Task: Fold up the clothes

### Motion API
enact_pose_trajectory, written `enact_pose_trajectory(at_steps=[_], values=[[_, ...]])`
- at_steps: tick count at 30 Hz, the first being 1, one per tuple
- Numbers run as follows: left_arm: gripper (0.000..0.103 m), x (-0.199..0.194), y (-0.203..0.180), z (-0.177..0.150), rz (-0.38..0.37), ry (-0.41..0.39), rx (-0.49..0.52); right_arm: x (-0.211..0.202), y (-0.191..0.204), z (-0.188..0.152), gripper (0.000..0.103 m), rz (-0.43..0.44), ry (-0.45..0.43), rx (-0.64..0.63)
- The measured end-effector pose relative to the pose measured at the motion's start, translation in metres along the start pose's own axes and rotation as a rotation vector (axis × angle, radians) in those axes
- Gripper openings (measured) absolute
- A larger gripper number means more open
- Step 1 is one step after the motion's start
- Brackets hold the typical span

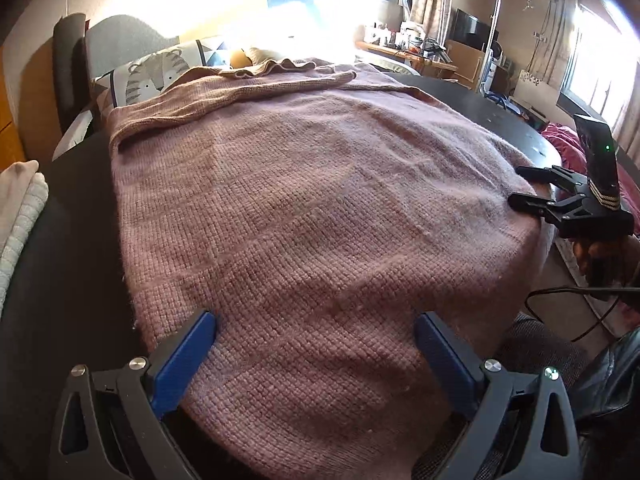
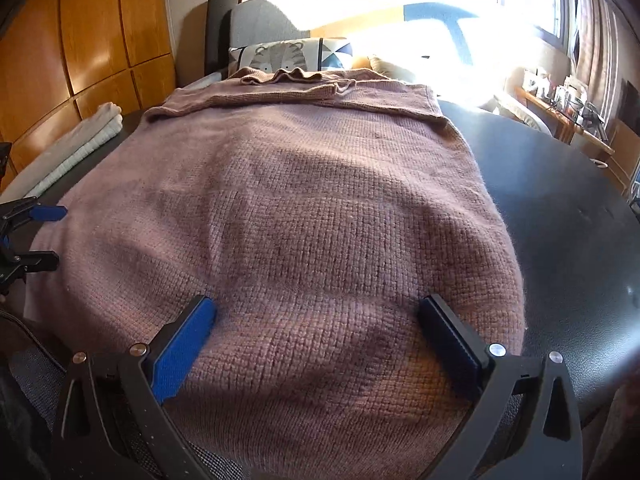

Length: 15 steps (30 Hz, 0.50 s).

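A mauve knitted sweater (image 1: 304, 200) lies flat on a dark round table (image 1: 80, 240), its sleeves folded across the far end; it also fills the right wrist view (image 2: 304, 208). My left gripper (image 1: 316, 328) is open, its fingers wide apart over the sweater's near hem at the left corner. My right gripper (image 2: 318, 316) is open over the near hem at the right corner. The right gripper also shows in the left wrist view (image 1: 524, 186), at the sweater's right edge. The left gripper shows in the right wrist view (image 2: 48, 236) at the left edge.
Folded white clothes (image 2: 76, 140) lie on the table's left side. Bare dark table (image 2: 560, 208) lies to the right of the sweater. A tiger-print cushion (image 2: 280, 56) and grey chair stand beyond the far edge. A cable (image 1: 580, 300) hangs at the right. Wooden cupboards (image 2: 80, 40) are at the left.
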<state>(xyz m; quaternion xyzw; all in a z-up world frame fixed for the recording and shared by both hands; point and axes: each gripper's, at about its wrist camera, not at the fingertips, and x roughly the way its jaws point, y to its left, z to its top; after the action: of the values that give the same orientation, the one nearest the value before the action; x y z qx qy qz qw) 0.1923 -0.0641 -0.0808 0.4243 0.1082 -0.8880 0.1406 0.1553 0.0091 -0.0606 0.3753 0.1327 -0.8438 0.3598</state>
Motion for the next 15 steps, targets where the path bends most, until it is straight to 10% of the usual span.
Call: enact_pose_trajectory(at_steps=[15], values=[[0.102,-0.024,0.068,-0.007,-0.018,-0.011,-0.375,-0.042,-0.115,-0.005,0.102,-0.029,-0.091,0.319]])
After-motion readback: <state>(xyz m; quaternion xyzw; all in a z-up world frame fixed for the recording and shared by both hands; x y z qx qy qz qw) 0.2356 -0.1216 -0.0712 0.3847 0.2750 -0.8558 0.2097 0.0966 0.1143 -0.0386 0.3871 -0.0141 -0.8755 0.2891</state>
